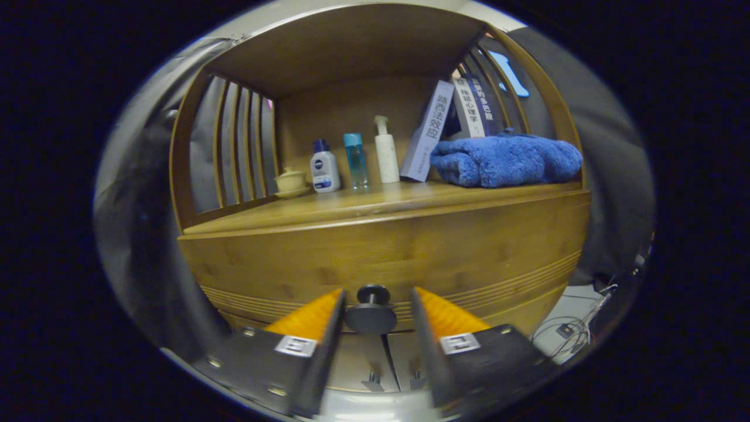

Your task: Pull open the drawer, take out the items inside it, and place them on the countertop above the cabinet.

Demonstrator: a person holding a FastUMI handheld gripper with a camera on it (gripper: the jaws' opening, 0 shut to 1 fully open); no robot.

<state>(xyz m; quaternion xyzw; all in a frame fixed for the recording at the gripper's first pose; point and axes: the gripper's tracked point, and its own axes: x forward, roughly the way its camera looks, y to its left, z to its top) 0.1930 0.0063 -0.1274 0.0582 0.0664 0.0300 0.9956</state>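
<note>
the wooden cabinet stands in front of the gripper, with an open shelf on top and slatted sides. its drawer is the wide front panel under the shelf, and it looks closed, so the items inside are hidden. the countertop above the drawer carries several things. a folded blue towel lies at the right side, and two books lean behind it against the right slats. left of the books stand a white pump bottle, then a clear blue bottle, then a white bottle with a dark cap, all in a row near the back wall. a small cream cup on a saucer sits at the far left by the slats. the dark round knob of the drawer is between the two fingers of the gripper. the fingers are spread apart, one at each side of the knob, with a small gap, so they do not press on it.
</note>
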